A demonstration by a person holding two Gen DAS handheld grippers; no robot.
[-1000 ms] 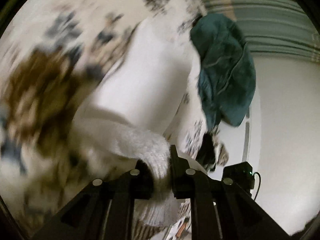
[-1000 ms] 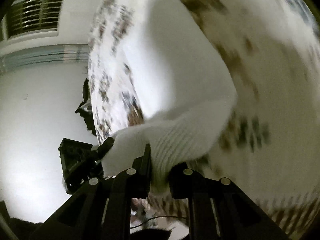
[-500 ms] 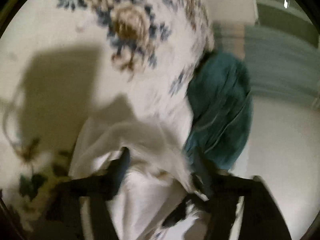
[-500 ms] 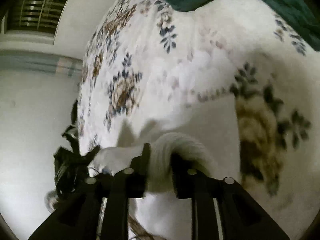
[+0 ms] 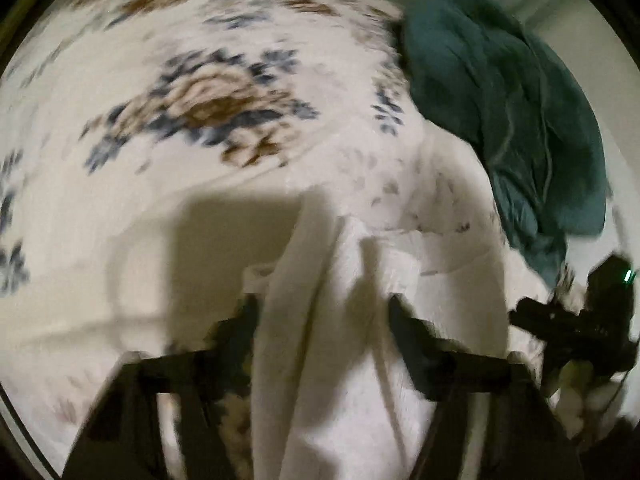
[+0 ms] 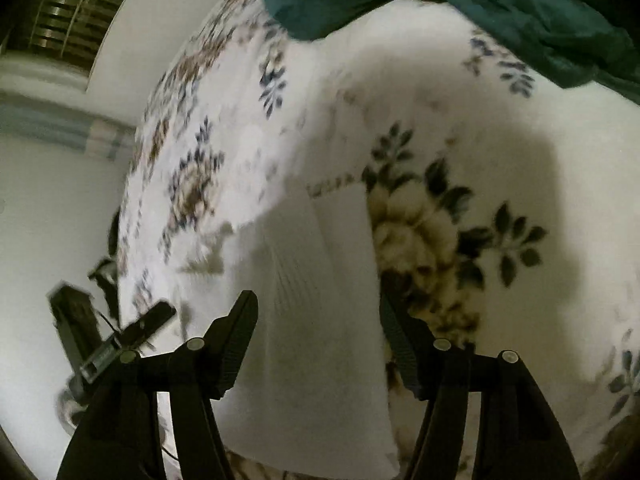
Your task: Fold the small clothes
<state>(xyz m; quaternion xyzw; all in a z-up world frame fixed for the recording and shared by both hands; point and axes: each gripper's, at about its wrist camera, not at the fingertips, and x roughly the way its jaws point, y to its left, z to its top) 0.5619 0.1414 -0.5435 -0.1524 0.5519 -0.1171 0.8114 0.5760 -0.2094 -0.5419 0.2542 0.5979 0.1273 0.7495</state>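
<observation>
Both grippers spread wide, pinching nothing. White knitted garment (image 6: 320,320) lying flat on the flowered blanket (image 6: 440,140), running up between the fingers of the right gripper (image 6: 318,320); ribbed weave and a straight far edge plain in the right wrist view. Bare blanket to the right of that edge and beyond it, up to the teal cloth (image 6: 500,4) at the far side. From the left wrist view, blurred: same garment (image 5: 320,340) rumpled in long folds between the fingers of the left gripper (image 5: 320,316), teal cloth (image 5: 512,112) heaped at the blanket's (image 5: 180,80) right edge, right gripper (image 5: 580,320) just beside the garment. Window vent (image 6: 68,28) and pale wall only in the right view.
</observation>
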